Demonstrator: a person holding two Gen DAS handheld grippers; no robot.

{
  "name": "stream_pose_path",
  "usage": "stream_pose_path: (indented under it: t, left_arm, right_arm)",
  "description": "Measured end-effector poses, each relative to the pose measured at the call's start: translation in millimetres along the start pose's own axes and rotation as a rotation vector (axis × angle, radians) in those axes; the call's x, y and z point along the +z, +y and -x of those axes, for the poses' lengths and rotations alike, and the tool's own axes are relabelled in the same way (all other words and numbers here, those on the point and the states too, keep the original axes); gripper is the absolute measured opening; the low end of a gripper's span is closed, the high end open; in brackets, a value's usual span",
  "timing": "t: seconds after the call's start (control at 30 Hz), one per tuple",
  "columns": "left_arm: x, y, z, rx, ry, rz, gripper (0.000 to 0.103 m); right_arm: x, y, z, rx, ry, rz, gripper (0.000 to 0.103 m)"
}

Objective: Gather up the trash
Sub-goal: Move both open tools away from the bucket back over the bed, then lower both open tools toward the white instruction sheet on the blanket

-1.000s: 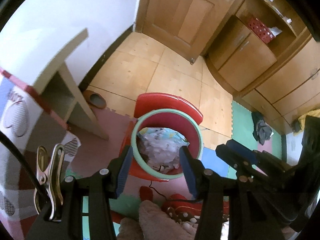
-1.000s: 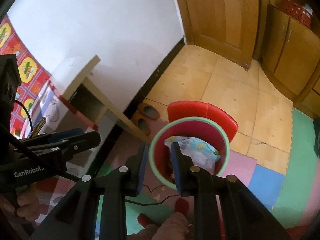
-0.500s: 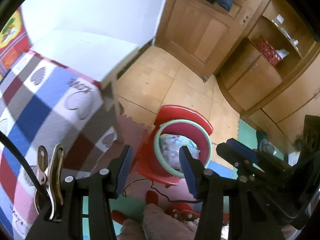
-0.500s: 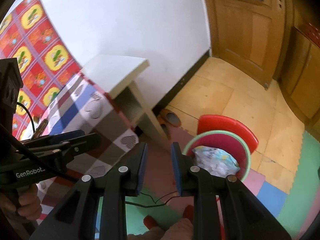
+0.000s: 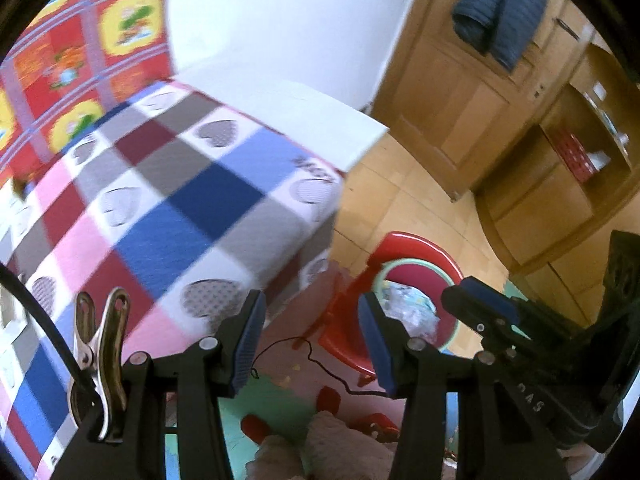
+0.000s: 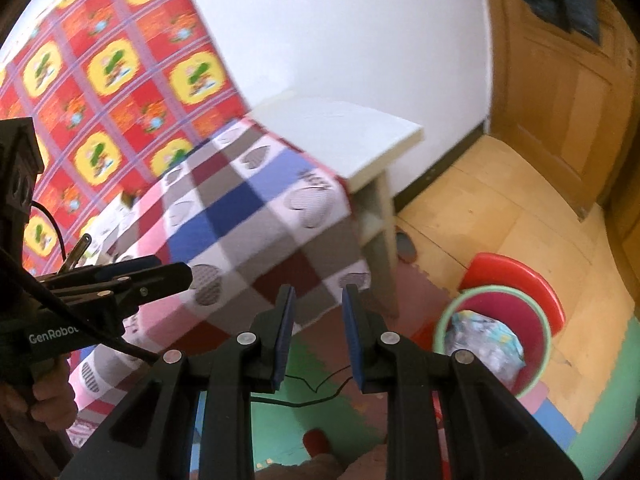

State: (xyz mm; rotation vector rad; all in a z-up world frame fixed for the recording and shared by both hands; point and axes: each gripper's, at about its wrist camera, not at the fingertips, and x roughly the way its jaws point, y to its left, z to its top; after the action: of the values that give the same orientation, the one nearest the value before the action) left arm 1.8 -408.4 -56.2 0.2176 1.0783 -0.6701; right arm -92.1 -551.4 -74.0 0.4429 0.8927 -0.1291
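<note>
A red bin with a green rim (image 5: 416, 268) (image 6: 540, 320) stands on the floor, holding crumpled plastic trash (image 5: 408, 304) (image 6: 484, 332). My left gripper (image 5: 312, 340) hangs open and empty above the edge of a checked tablecloth (image 5: 180, 208), left of the bin. In the right wrist view my right gripper (image 6: 318, 334) is open by a narrow gap with nothing between its pads, over the cloth's hanging corner (image 6: 280, 236). The bin lies to its lower right. Each gripper appears in the other's view, the right one (image 5: 480, 312) and the left one (image 6: 160, 276).
A white shelf board (image 6: 344, 132) juts from the wall behind the table. A patterned red and yellow cloth (image 6: 100, 60) covers the wall. Wooden door and cabinets (image 5: 500, 100) stand at the right. A thin black cord (image 6: 312, 388) lies on coloured foam floor mats. Slippers (image 6: 404, 244) sit under the shelf.
Both grippers have risen and swung left, away from the bin toward the table. The checked cloth now fills the left of both views and the bin has slid to the lower right.
</note>
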Motion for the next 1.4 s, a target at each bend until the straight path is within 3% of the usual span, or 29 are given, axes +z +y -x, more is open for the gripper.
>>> stream_pose_path:
  t: [0.93, 1.4]
  left_arm:
    - [-61.4, 218.9, 106.6, 0.246, -0.109, 0.357, 0.051]
    - [-77.7, 320.7, 130.9, 0.408, -0.122, 0.633, 0.051]
  right_arm:
    - [13.7, 210.9, -60.2, 0.244, 0.064, 0.333, 0.025]
    - [41.4, 285.5, -115.5, 0.393, 0.136, 0.481, 0.025]
